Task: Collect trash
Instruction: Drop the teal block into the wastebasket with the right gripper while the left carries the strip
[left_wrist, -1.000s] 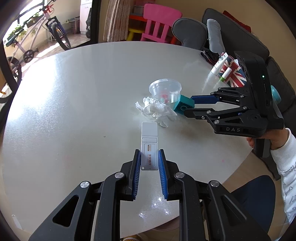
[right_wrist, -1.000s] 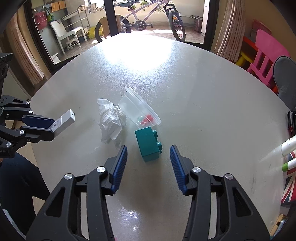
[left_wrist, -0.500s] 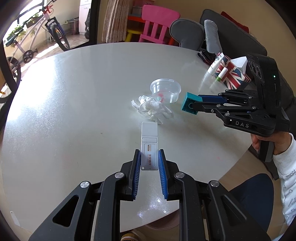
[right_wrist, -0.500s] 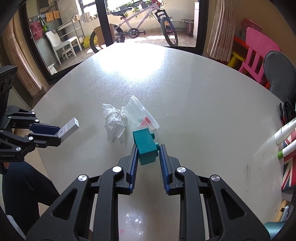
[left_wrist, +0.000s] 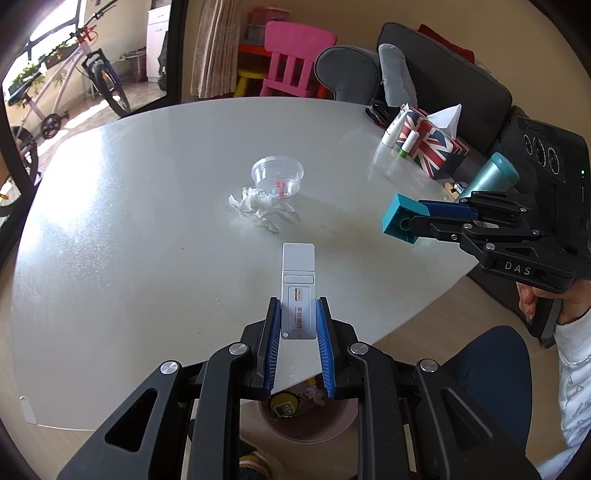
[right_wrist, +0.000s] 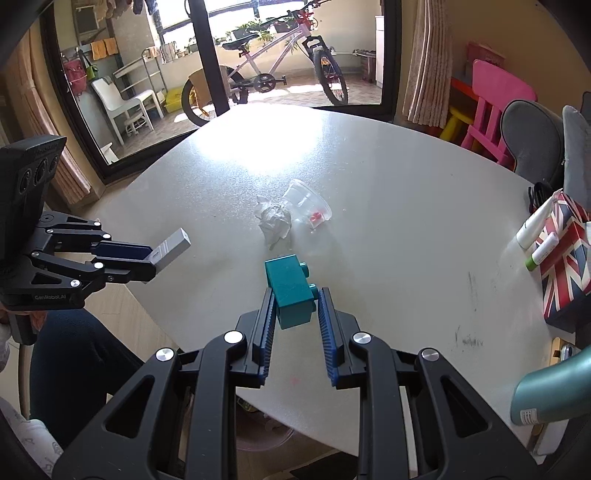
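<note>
With both grippers already loaded, the person is carrying two pieces of trash off the table (left_wrist: 110, 258) at once, which looks meant to save a trip. The left gripper (left_wrist: 298, 325) is pinching a flat grey stick (left_wrist: 298, 280) by its near end, so most of it is jutting forward past the pads. The right gripper (right_wrist: 295, 314) is clamping a teal block (right_wrist: 290, 284) across its narrow sides, studs pointing sideways. Both loads are hanging clear above the table's near edge, where a pink bin (left_wrist: 306, 424) is sitting on the floor just below. A crumpled tissue (left_wrist: 260, 206) and a clear cup (left_wrist: 277, 175) are lying mid-table, touching, well apart from the flag-printed box (left_wrist: 432, 147) and the tubes at the far rim, leaving open surface all round for a return reach.
</note>
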